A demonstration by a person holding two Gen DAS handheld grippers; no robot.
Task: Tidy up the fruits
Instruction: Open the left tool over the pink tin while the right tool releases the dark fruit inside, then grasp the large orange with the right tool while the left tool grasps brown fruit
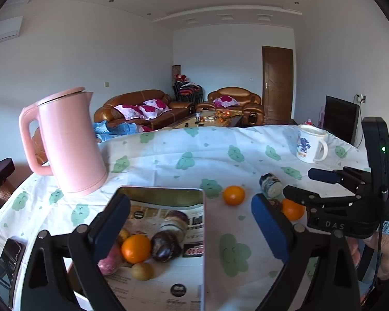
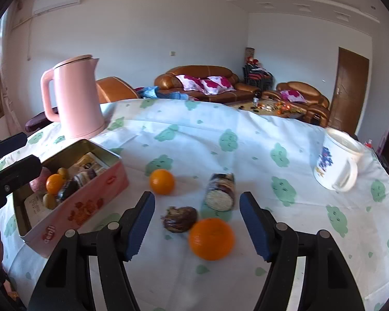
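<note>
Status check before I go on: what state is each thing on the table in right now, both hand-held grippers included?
Left hand-held gripper: open, empty, over the tin.
Right hand-held gripper: open, empty.
Pink tin: lid off, holds an orange and other items.
Near orange: loose on the cloth.
Far orange: loose on the cloth.
Dark wrapped snack: lying beside the near orange.
Wrapped roll: on its side.
Pink kettle: upright, lid shut.
Mug: upright.

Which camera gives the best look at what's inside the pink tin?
The left wrist view: it looks down into the pink tin, showing an orange, a dark wrapped snack and a small brownish fruit. The right wrist view shows the tin from the side, contents partly hidden by its wall.
</note>
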